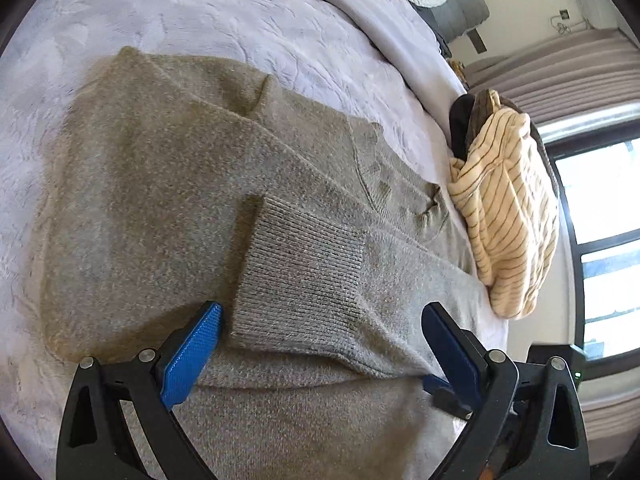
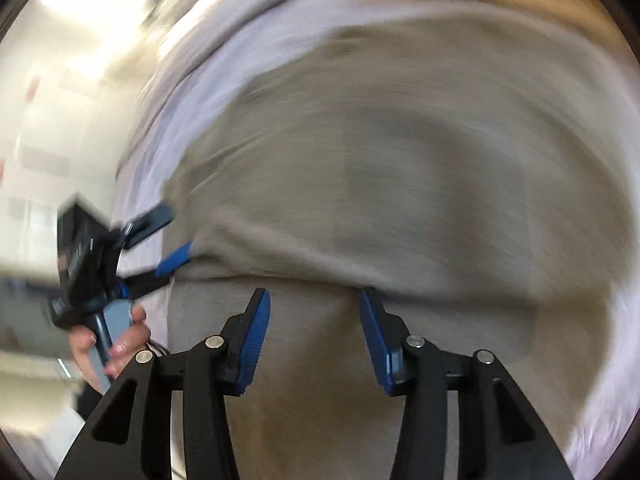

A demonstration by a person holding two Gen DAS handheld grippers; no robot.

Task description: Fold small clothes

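The left gripper [image 1: 322, 316] has its fingers wide apart, straddling the ribbed cuff [image 1: 298, 280] without pinching it. The right gripper [image 2: 314, 300] hovers with fingers apart, holding nothing. The grey sweater [image 1: 160, 184] lies spread on the bed [image 1: 224, 12], one sleeve laid across the body. The main folds look undone. A striped garment [image 1: 506, 216] waits at the far right.
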